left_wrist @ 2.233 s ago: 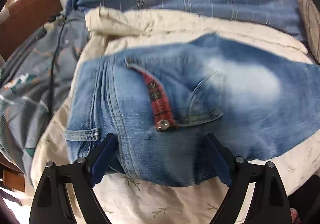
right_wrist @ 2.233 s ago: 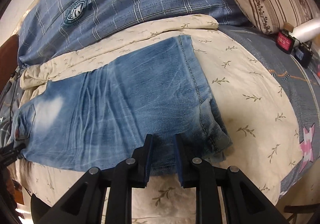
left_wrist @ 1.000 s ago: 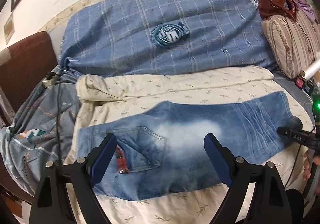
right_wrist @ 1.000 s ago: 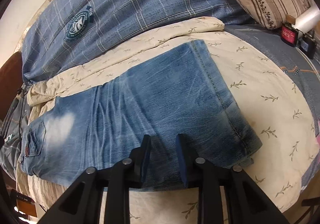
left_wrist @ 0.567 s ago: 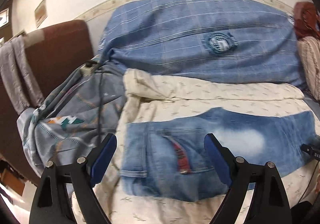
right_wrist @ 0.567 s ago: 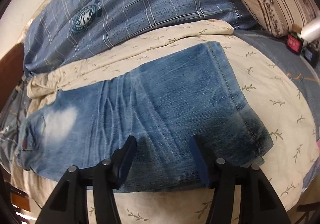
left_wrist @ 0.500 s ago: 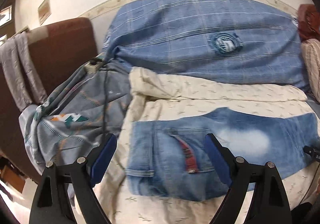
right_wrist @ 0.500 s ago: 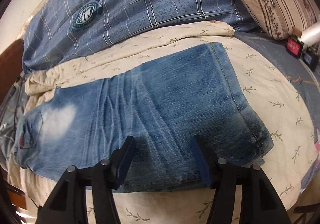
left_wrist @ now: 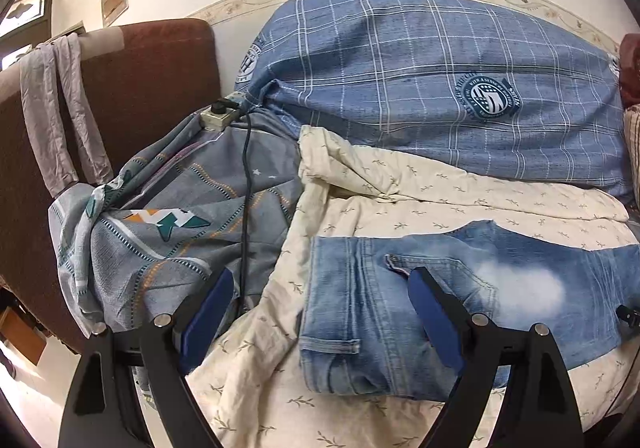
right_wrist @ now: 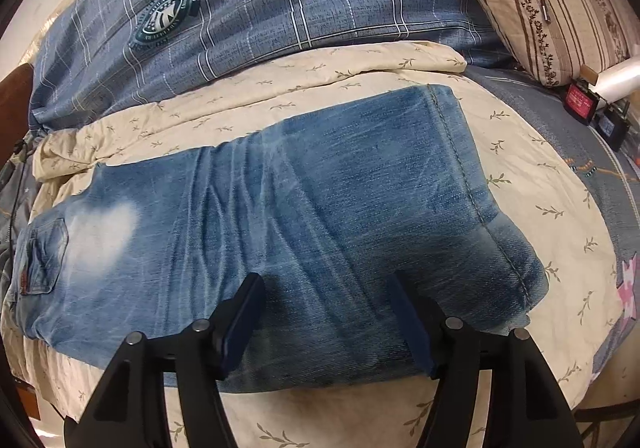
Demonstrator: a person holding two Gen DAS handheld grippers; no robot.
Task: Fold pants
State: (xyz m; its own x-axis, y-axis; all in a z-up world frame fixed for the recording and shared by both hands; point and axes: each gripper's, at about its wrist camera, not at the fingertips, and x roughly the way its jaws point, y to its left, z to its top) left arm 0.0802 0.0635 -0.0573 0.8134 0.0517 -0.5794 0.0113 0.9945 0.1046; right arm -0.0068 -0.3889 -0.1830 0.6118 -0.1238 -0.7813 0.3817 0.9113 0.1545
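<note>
On the cream sheet [right_wrist: 520, 152] the jeans [right_wrist: 280, 216] now lie folded lengthwise, right claw [right_wrist: 328, 320] just released the leg edge, left claw [left_wrist: 320, 312] already released and backed off: next fold due.

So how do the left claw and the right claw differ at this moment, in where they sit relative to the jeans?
The left claw is at the waistband end of the jeans, while the right claw is at the hem end. The left claw frames both the cream floral sheet and denim between its fingers; the right claw frames only denim. The left claw's fingers stand wider apart than the right's. Both are open and grip nothing.
</note>
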